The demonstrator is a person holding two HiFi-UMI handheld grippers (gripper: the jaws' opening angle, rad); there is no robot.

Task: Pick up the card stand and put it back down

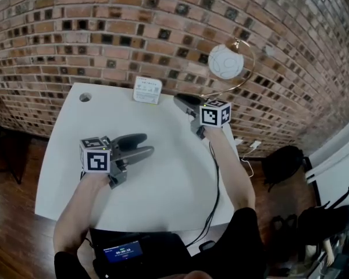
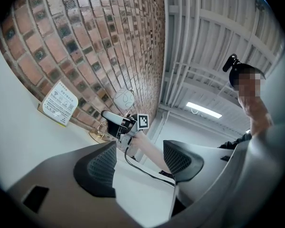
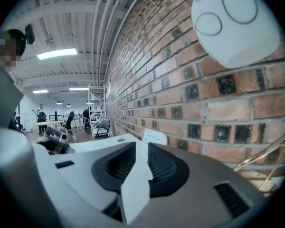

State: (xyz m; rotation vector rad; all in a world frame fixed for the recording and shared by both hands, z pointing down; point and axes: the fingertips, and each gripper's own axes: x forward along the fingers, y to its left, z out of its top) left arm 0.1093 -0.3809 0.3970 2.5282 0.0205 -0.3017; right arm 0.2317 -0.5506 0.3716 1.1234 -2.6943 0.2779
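While the white table [image 1: 163, 179] fills most of the head view, with the brick wall [image 1: 104, 34] behind it, nothing on it is in a grip. A globe lamp [image 1: 225, 61] on a brass ring stands at 1 o'clock on the tabletop's far edge.

The left gripper [image 1: 149, 144] hangs at 9 o'clock over the table, well apart from the work. Its jaws are wide apart and there is only bare table between them. The right gripper [image 1: 178, 100] is held up at about 12 o'clock. Its own view shows the jaws drawn close with a slim gap left, and they are pressed on nothing.

The card stand [image 1: 147, 90] stands upright at 11 o'clock against the wall, just beside the right gripper's tips at their 9 o'clock, and apart from them. In the right gripper view it lines up with the gap but lies beyond the pads.

I judge the stand to be at rest between a grip and a release, and I cannot tell which. If the lift is ahead, the right jaws need to widen, slide toward 9 o'clock around the card's edge, then close gently so the light stand does not tip.
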